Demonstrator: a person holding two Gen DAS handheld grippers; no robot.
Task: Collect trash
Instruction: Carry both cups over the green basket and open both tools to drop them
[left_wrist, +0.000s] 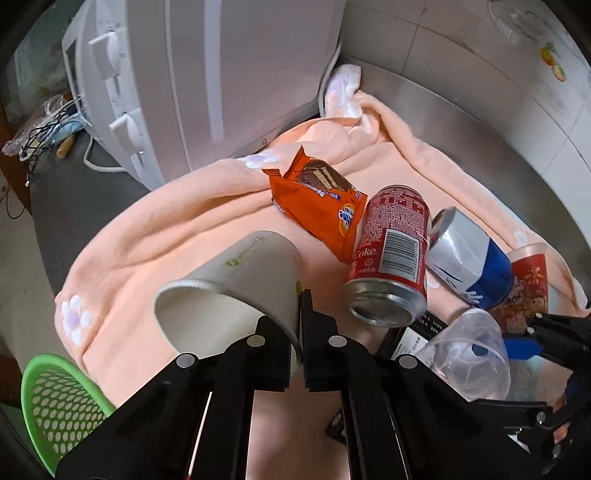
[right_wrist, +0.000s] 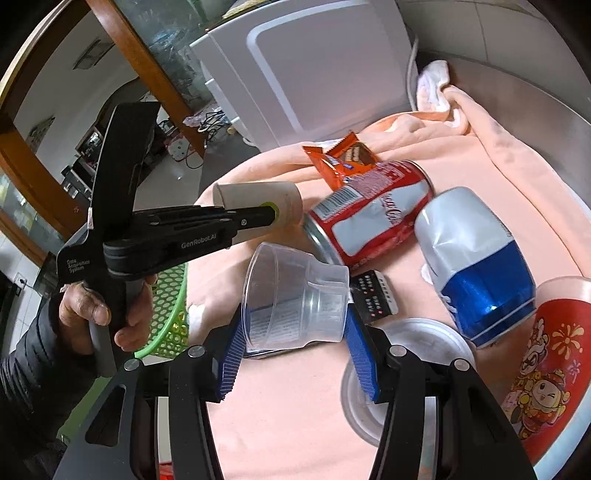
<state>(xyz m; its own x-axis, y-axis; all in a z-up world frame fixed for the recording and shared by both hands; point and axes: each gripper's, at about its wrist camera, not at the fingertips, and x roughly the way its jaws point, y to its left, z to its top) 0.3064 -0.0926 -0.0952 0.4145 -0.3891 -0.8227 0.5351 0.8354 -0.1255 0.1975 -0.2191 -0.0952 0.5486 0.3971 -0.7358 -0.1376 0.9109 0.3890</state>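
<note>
Mid-collection, 2 pickups in hand. Our left gripper pinched tight on wall of paper cup, 1 finger inside rim, cup tilted on pink towel. Our right gripper clamped around clear plastic cup, held above towel. Green basket sits at towel's left edge. We judge next move: carry both cups over basket, release. Coke can, blue can, orange wrapper left lying on towel.

- Steel counter, bearing a peach towel and a white appliance.
- On the towel: orange wafer wrapper, red cola can, blue-and-silver can, red paper bowl, white lid.
</note>
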